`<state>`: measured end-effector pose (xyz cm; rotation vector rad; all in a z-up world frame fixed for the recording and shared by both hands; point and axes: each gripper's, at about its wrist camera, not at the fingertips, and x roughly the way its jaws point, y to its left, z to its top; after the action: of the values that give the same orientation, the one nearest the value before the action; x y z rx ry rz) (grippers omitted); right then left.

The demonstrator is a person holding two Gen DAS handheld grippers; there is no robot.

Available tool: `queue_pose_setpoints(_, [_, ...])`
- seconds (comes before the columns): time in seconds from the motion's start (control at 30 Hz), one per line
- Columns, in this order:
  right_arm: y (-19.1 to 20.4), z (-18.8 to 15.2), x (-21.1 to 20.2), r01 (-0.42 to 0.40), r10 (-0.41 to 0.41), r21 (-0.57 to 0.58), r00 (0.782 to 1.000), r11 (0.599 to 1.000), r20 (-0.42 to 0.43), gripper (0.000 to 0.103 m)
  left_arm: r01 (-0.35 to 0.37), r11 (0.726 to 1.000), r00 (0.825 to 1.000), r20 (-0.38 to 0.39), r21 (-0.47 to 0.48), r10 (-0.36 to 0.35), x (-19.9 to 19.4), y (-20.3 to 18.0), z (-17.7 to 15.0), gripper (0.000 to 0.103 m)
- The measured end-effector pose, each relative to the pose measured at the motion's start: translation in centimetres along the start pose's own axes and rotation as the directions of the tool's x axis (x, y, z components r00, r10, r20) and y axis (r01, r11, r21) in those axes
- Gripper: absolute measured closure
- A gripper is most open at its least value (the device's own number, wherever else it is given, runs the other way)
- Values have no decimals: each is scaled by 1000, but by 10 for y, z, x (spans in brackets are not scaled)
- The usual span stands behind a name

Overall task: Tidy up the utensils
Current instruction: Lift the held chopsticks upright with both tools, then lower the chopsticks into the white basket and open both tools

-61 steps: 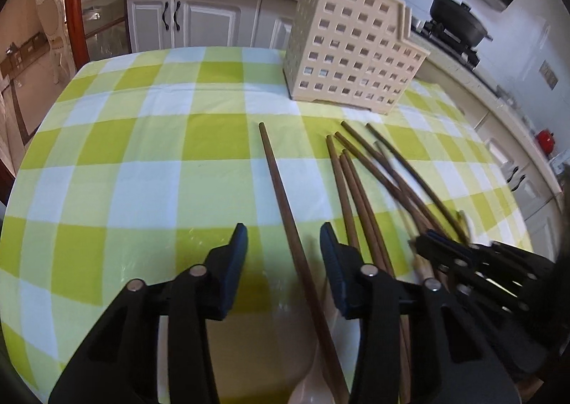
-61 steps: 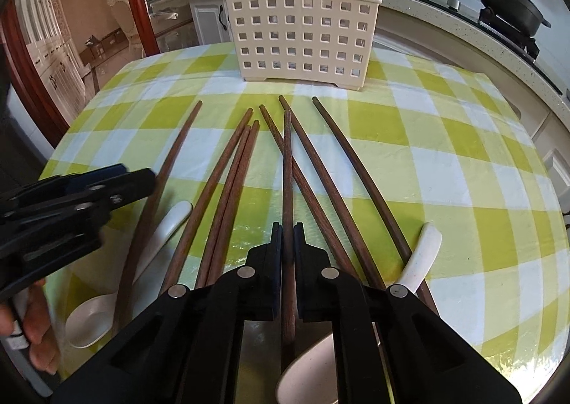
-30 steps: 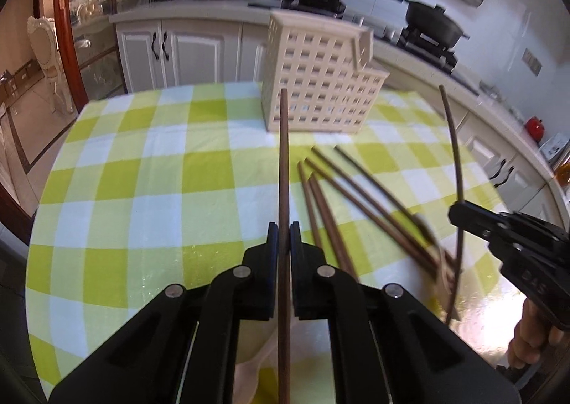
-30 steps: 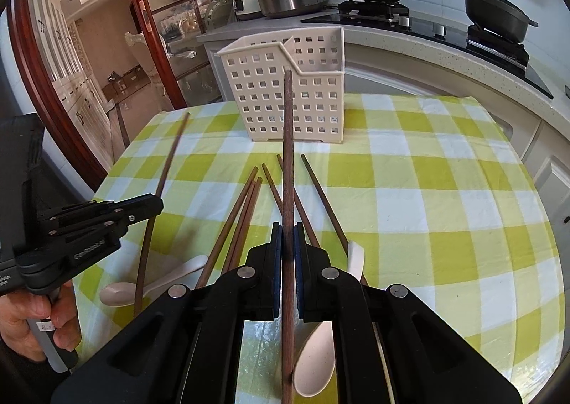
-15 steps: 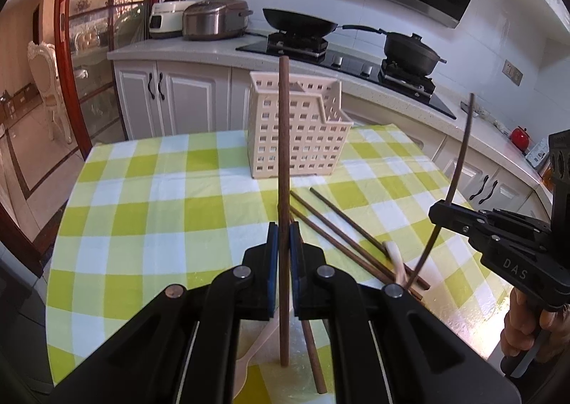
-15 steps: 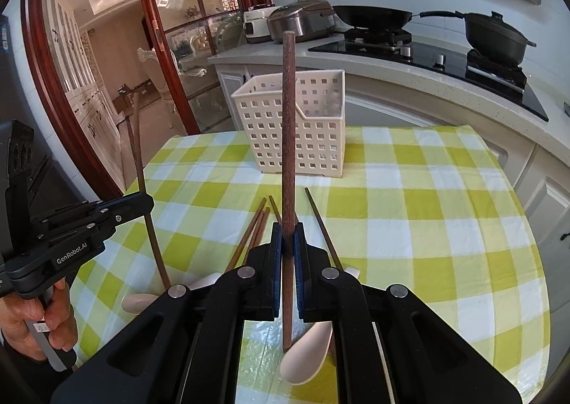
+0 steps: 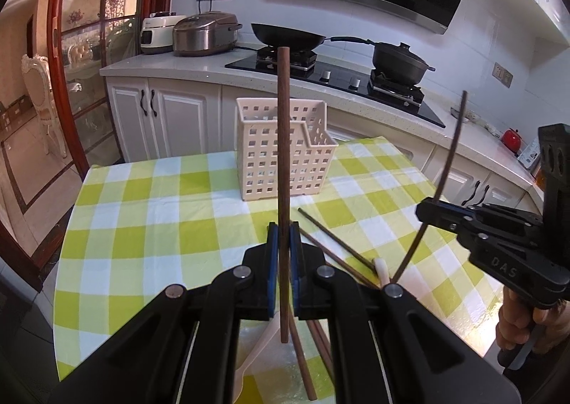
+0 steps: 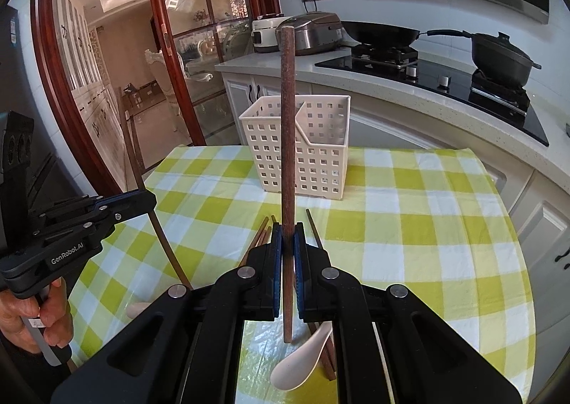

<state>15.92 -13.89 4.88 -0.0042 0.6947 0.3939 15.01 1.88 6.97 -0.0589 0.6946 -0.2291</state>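
Observation:
My left gripper (image 7: pixel 284 236) is shut on a brown chopstick (image 7: pixel 284 140) that stands upright, clear of the table. In the right wrist view my right gripper (image 8: pixel 288 236) is likewise shut on an upright brown chopstick (image 8: pixel 288 119). Each gripper shows in the other's view: the right gripper (image 7: pixel 425 213) at the right, the left gripper (image 8: pixel 149 199) at the left. The cream perforated utensil basket (image 7: pixel 285 151) (image 8: pixel 313 151) stands at the table's far side, its divided inside showing nothing. Several chopsticks (image 7: pixel 335 247) (image 8: pixel 260 233) and white spoons (image 7: pixel 380 270) (image 8: pixel 302 365) lie below the grippers.
The green-and-white checked tablecloth (image 7: pixel 142 226) covers a round table. Behind it runs a kitchen counter (image 7: pixel 199 69) with rice cookers, a stove, a pan and a pot. A red-framed glass door (image 8: pixel 171 83) is at the left. A person's hands (image 8: pixel 50 315) hold the grippers.
Both grippers have risen with their chopsticks, which came off the table and now stand higher. The basket and table look farther below.

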Motion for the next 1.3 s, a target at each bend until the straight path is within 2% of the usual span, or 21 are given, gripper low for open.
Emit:
queue_pose_setpoints(0.23, [-7, 36, 2, 10, -9, -29, 1000, 1000, 20, 96, 21, 1000, 999, 30, 24, -22, -6, -3, 39, 97])
queue_pose_setpoints(0.4, [-12, 84, 4, 15, -12, -49, 998, 999, 58, 96, 50, 998, 994, 91, 31, -53, -17, -3, 96, 97])
queue_pose_setpoints(0.63, [-24, 156, 10, 34, -25, -50, 987, 998, 158, 96, -8, 999, 987, 158, 41, 1, -11, -10, 171, 97])
queue_pose_setpoints(0.83, [-37, 190, 33, 43, -31, -56, 980, 997, 195, 96, -55, 998, 983, 175, 35, 48, 18, -12, 212, 97])
queue_pose_setpoints(1.03, [-48, 200, 67, 18, -11, -35, 982, 999, 186, 96, -83, 996, 982, 171, 14, 79, 56, -9, 226, 97])
queue_pose_setpoints(1.3, [-63, 186, 117, 11, -11, -1, 994, 1000, 109, 96, -98, 994, 982, 157, -43, 104, 103, 8, 212, 97])
